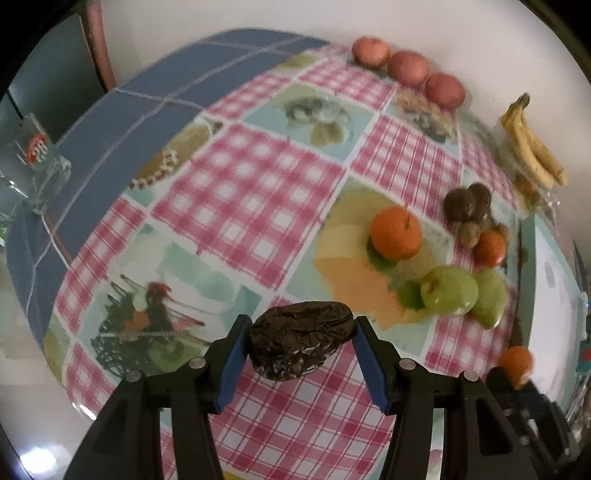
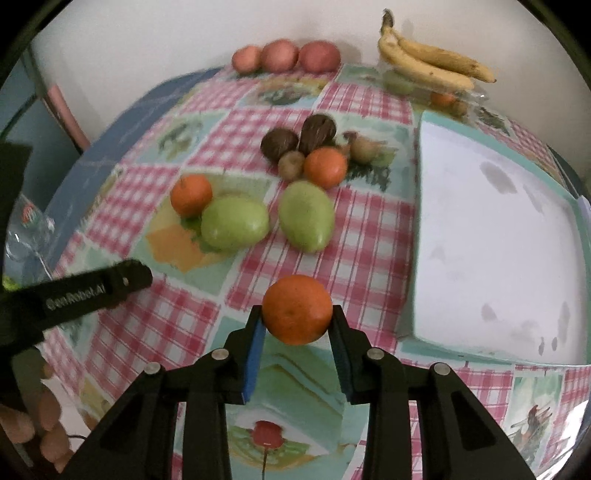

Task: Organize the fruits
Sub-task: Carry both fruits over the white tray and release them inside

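Two fruits are held at once above the checked tablecloth (image 2: 369, 229). A dark wrinkled fruit (image 1: 300, 339) is pinched by the left gripper (image 1: 301, 341); an orange (image 2: 297, 309) is clamped between the pads of the right gripper (image 2: 298, 325). The step in hand appears to be pick-up for sorting. Carriage toward like fruit, or perhaps the white tray (image 2: 495, 236), is called for next.

Plain white wall (image 2: 147, 33) behind my table's far edge. Table (image 1: 258, 177) under pink-checked patchwork cloth; blue cloth (image 1: 122, 122) at far left. Pale floor (image 1: 22, 332) left.
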Available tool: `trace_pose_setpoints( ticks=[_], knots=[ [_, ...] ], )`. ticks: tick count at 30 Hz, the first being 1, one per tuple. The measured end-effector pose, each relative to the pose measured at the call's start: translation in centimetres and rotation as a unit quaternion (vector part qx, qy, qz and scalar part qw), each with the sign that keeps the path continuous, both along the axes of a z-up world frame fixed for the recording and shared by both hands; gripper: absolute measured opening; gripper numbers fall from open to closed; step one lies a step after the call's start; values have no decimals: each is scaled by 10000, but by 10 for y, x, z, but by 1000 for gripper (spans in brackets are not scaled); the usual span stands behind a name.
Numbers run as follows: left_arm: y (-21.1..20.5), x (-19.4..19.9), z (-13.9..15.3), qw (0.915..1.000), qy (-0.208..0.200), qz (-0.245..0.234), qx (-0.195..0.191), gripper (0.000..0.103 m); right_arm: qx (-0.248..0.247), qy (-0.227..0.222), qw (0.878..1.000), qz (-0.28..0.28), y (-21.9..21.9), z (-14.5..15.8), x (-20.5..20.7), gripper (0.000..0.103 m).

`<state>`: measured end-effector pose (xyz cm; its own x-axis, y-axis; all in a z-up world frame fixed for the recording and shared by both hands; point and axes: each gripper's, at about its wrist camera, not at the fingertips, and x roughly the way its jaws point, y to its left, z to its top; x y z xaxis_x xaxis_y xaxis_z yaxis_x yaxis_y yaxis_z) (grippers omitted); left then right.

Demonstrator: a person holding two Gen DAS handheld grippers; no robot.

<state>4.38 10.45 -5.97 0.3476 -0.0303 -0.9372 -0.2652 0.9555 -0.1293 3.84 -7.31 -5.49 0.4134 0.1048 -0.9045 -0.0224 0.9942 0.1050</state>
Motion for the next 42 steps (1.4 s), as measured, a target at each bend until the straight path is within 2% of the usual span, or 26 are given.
trace_pose_setpoints(
  ticks=[7, 10, 13, 17, 22, 27, 30, 42],
  knots=[
    [-6, -1, 24, 9992, -383, -91, -95, 59, 66, -582, 9963, -631, -33, 39, -3, 36],
    [-24, 6, 34, 9982, -450, -322, -237, 59, -166, -578, 9918, -1126, -60, 46, 0, 36],
    [-55, 17, 43, 9954, -504, -753, -320, 59, -268, -423, 9829, -1772, -100, 44, 1, 36],
    [-109, 31, 58, 9870, -650, -1397, -462, 59, -387, -252, 9679, -2470, -151, 40, -2, 36],
    [-177, 46, 72, 9701, -869, -2190, -586, 59, -408, -287, 9578, -2831, -192, 41, 2, 36],
    [-240, 58, 65, 9515, -987, -2873, -477, 59, -505, -341, 9487, -3103, -225, 45, 8, 36],
    [-265, 65, 53, 9439, -972, -3127, -435, 59, -482, -350, 9462, -3181, -240, 43, 13, 36],
    [-316, 83, 8, 9348, -692, -3475, -233, 59, -511, -68, 9370, -3455, -278, 11, 33, 36]
  ],
)
